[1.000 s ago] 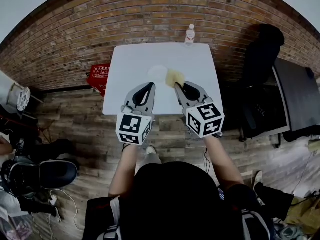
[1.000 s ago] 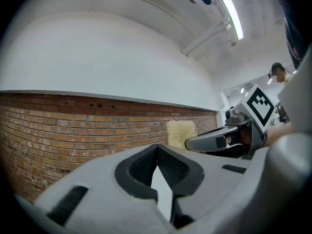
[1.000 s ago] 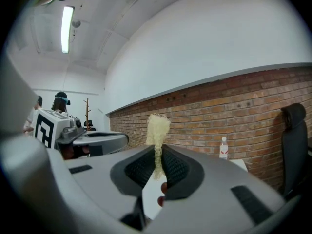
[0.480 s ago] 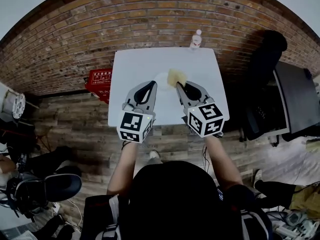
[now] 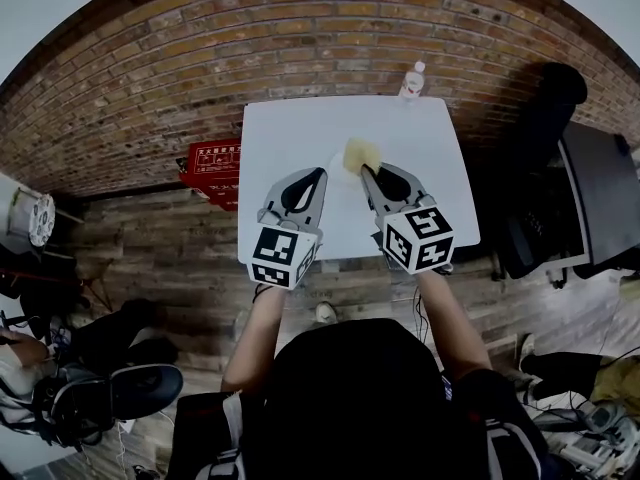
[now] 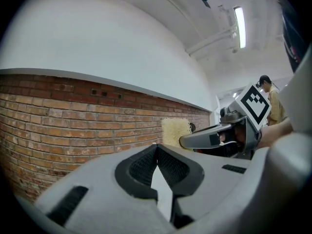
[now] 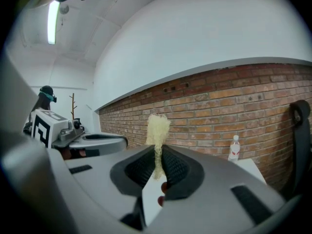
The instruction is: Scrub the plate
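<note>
Head view: nearer the bench (image 5: 300,128) than a second ago. Left gripper (image 5: 318,174) and right gripper (image 5: 366,170) now above it, sponge (image 5: 360,154) over the faint plate (image 5: 335,160).
Left gripper view: fingers (image 6: 142,168) together, empty.
Right gripper view: fingers (image 7: 174,166) clamped on sponge. Scrubbing probably imminent.

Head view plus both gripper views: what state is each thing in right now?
left gripper: shut, nothing between its jaws.
right gripper: shut on the sponge.
sponge: pinched, sticking out past the jaw tips.
plate: flat on the table, partly behind the sponge.
water bottle: upright at the table's far edge.
</note>
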`<state>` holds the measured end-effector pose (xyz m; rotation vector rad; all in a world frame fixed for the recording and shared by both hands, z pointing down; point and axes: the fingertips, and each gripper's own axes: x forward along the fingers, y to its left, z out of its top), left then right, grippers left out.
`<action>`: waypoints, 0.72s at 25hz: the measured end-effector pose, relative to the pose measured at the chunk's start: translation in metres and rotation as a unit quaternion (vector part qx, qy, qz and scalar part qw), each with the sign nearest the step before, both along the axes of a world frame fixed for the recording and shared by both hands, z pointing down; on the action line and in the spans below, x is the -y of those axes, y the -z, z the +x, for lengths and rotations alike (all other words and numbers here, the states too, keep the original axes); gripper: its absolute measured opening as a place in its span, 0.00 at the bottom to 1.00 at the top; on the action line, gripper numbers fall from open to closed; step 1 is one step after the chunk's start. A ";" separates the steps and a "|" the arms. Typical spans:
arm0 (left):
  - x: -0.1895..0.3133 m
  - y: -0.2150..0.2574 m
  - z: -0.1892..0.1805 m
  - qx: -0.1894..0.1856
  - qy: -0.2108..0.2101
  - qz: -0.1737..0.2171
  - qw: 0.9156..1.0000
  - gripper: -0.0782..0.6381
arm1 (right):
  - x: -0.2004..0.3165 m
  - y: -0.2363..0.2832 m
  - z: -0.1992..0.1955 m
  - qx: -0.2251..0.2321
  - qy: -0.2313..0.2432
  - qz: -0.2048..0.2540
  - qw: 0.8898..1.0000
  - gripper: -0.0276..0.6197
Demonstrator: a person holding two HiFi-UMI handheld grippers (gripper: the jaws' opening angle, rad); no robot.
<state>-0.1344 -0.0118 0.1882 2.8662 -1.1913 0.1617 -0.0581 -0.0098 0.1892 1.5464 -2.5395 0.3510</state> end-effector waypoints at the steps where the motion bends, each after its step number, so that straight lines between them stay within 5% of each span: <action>1: 0.000 -0.002 -0.003 0.002 -0.003 -0.001 1.000 0.13 | 0.002 -0.003 -0.003 -0.001 -0.001 -0.002 1.000 0.11; 8: 0.013 -0.012 -0.032 -0.004 0.011 -0.014 1.000 0.13 | 0.009 -0.010 -0.020 -0.006 -0.003 -0.008 1.000 0.11; 18: 0.021 -0.023 -0.017 0.008 -0.015 -0.020 1.000 0.13 | 0.025 -0.015 -0.006 -0.001 -0.011 -0.012 1.000 0.11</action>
